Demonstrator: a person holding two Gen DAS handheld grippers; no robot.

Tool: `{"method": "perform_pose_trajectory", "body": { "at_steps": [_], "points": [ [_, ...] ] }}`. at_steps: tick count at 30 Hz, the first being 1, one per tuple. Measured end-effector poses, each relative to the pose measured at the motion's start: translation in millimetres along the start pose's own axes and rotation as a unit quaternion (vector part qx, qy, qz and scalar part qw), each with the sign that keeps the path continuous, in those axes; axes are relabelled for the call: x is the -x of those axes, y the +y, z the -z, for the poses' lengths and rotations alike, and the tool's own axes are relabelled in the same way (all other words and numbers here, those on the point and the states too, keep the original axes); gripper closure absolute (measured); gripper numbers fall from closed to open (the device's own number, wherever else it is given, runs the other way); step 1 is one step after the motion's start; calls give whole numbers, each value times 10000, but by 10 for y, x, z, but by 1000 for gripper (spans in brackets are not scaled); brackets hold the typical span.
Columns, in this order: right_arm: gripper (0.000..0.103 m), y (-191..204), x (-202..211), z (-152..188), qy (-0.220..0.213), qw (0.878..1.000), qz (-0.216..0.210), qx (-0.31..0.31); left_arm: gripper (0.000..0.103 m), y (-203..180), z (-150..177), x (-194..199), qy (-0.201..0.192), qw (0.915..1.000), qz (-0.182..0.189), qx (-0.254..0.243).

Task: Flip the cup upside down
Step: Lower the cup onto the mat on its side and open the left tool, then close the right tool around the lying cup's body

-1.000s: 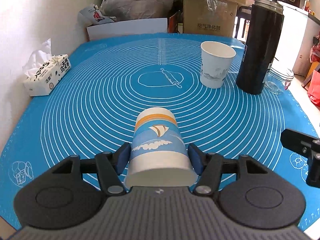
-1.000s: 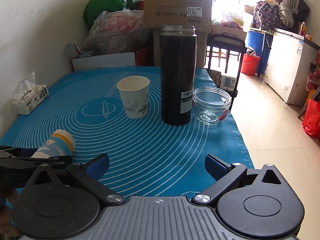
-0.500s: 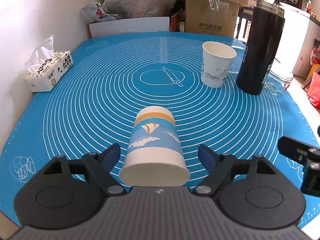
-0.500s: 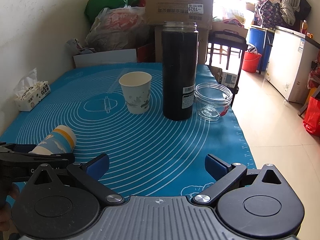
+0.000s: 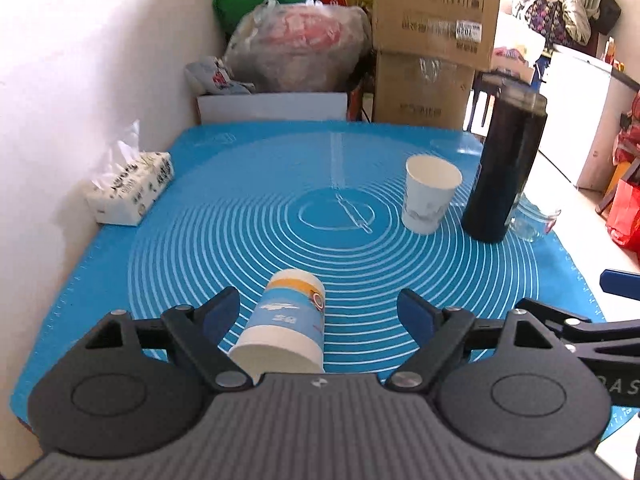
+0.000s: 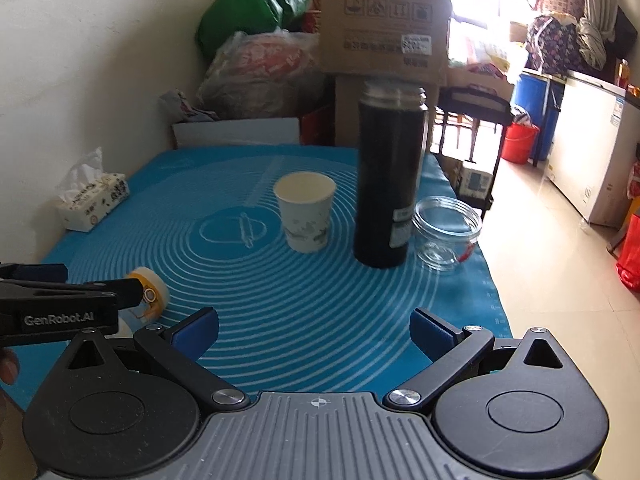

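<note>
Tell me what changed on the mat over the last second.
The left tongs, shut on the blue sailboat cup a second ago, have opened and pulled back and up. The cup is released and rests upside down on the blue mat, nearer the left finger. The right tongs stayed open and empty; the white cup, black flask and glass jar did not move.

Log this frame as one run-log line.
left tool: open, straddling printed cup | cup: upside down on mat, free | right tool: open, empty | white cup: upright

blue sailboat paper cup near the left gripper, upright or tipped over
Tipped over: the blue-and-orange printed paper cup lies on its side on the blue silicone mat, between the open left gripper fingers.
</note>
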State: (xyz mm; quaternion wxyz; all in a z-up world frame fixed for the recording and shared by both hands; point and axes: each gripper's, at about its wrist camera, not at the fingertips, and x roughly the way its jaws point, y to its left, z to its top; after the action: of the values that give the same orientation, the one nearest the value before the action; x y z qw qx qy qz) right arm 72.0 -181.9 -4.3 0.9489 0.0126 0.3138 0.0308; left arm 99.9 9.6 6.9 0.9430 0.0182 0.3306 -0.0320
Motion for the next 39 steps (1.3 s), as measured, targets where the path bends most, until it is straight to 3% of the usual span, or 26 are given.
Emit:
{"method": "perform_pose_trajectory", "body": {
  "at_steps": [12,20,25,34,39],
  "points": [
    [0,384,29,-234,31,9986,-461,268,12,511,36,154,-70,9985,-514,145],
    [1,692,-149,-375,404,9949,-886,253,12,883,121,-11,92,9948,-937,382],
    [2,899,-334,-419,597,9930,-998,227,12,1091,155,-65,159,9935,-998,522],
    [14,1141,-868,-500,1397,9814,-1293,-258,12,1370,194,-294,336,9914,-1087,641],
    [24,1137,-1210,-537,1981,9687,-1360,-621,12,1442,203,-450,426,9917,-997,694]
  ]
}}
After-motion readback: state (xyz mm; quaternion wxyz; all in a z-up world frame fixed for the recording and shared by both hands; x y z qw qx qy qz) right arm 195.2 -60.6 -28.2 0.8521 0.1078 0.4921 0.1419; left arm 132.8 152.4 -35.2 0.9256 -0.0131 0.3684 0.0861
